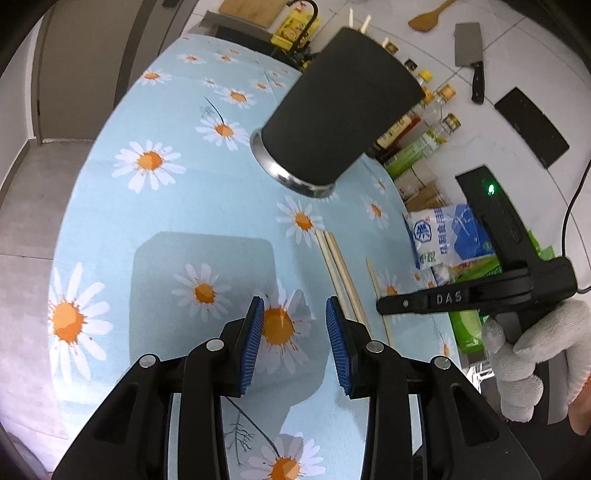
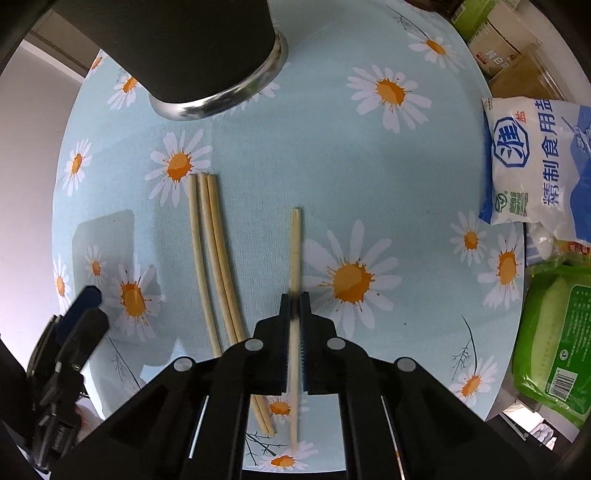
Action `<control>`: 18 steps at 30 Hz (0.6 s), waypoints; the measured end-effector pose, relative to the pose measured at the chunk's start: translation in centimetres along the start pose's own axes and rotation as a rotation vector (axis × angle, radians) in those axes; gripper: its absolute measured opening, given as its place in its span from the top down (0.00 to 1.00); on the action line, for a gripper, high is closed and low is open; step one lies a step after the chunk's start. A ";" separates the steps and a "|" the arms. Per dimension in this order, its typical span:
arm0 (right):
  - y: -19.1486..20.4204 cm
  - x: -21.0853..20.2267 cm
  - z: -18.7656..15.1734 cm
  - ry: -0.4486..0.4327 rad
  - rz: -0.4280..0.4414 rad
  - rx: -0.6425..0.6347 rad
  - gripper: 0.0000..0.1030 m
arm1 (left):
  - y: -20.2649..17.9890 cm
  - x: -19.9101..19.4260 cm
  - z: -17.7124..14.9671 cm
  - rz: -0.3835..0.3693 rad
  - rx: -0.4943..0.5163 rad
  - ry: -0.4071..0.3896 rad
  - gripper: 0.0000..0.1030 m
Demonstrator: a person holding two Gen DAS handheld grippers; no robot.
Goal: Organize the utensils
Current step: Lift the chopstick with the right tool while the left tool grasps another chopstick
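A black utensil holder [image 1: 340, 107] with a steel base stands on the daisy tablecloth [image 1: 166, 206], with chopstick ends poking out of its top; it also shows in the right wrist view [image 2: 192, 48]. Three bamboo chopsticks [image 2: 210, 258] lie side by side on the cloth. My right gripper [image 2: 294, 299] is shut on a single chopstick [image 2: 294, 243] that lies to their right, low at the cloth. My left gripper [image 1: 294, 306] is open and empty above the cloth, left of the chopsticks [image 1: 340, 277]. The right gripper's body [image 1: 480, 295] shows in a gloved hand.
A salt bag [image 2: 535, 158] and green packets [image 2: 554, 332] sit beyond the table's right edge. Bottles [image 1: 436, 110] stand behind the holder. A cleaver [image 1: 471, 55] and a wooden spatula [image 1: 428, 18] hang on the tiled wall.
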State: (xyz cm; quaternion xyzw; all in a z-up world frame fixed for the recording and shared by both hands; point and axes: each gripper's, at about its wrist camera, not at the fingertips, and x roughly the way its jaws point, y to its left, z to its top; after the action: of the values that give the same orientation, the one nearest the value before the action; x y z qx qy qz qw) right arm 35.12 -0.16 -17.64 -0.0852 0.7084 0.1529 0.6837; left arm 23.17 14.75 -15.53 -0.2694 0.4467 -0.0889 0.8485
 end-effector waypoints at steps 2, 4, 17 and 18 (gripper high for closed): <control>-0.9 -0.2 0.1 0.003 0.021 0.012 0.95 | -0.3 0.4 -0.1 -0.004 0.002 0.026 0.68; -2.0 -0.6 0.2 0.007 0.045 0.012 0.95 | -0.5 1.1 -0.1 -0.003 -0.008 0.063 0.68; -7.4 -4.7 -0.8 -0.079 0.223 -0.041 0.95 | -4.9 4.4 0.7 0.119 0.052 0.164 0.68; -7.7 -5.2 -1.0 -0.098 0.235 -0.053 0.95 | -5.2 4.5 0.8 0.134 0.055 0.164 0.68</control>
State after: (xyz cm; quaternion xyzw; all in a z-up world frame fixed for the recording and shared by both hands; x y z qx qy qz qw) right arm 37.04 -8.21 -13.18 -0.0121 0.6751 0.2548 0.6922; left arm 26.86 8.94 -15.57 -0.2072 0.5290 -0.0659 0.8203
